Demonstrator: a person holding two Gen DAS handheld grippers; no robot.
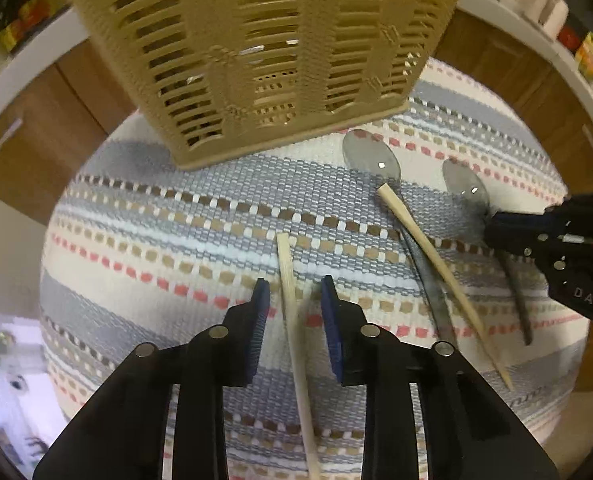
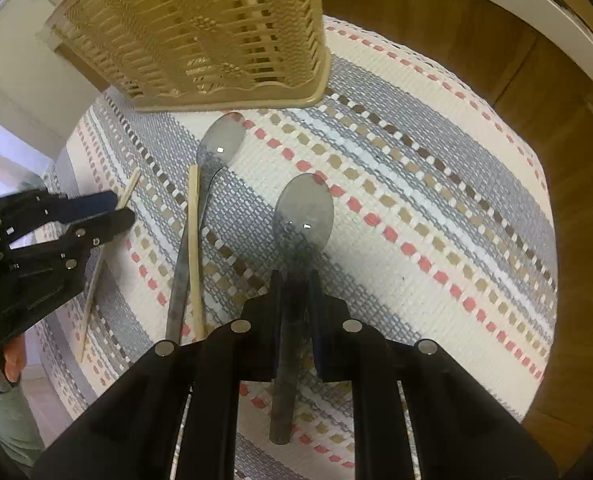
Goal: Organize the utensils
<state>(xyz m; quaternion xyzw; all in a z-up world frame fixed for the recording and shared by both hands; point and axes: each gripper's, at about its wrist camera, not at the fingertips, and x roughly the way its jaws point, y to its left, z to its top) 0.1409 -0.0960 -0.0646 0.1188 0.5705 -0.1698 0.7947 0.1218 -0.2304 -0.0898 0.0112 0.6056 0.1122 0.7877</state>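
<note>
The left gripper (image 1: 294,300) points steeply down at the striped mat (image 1: 156,248), its jaws parted with a chopstick (image 1: 292,320) running between the blue pads; neither pad presses on it. That stick's long axis runs from about 12 to 6 o'clock in the left wrist view, in line with the jaws, so a plain squeeze should catch it. The right gripper (image 2: 294,292) is closed on the handle of a grey spoon (image 2: 304,212), whose bowl points to 12 o'clock toward the slatted basket (image 2: 200,40). A second spoon (image 2: 220,140) and a second chopstick (image 2: 194,248) lie side by side at 10 o'clock from the right jaws, between the two grippers. The basket stands on the mat at 12 o'clock from both hands.
</note>
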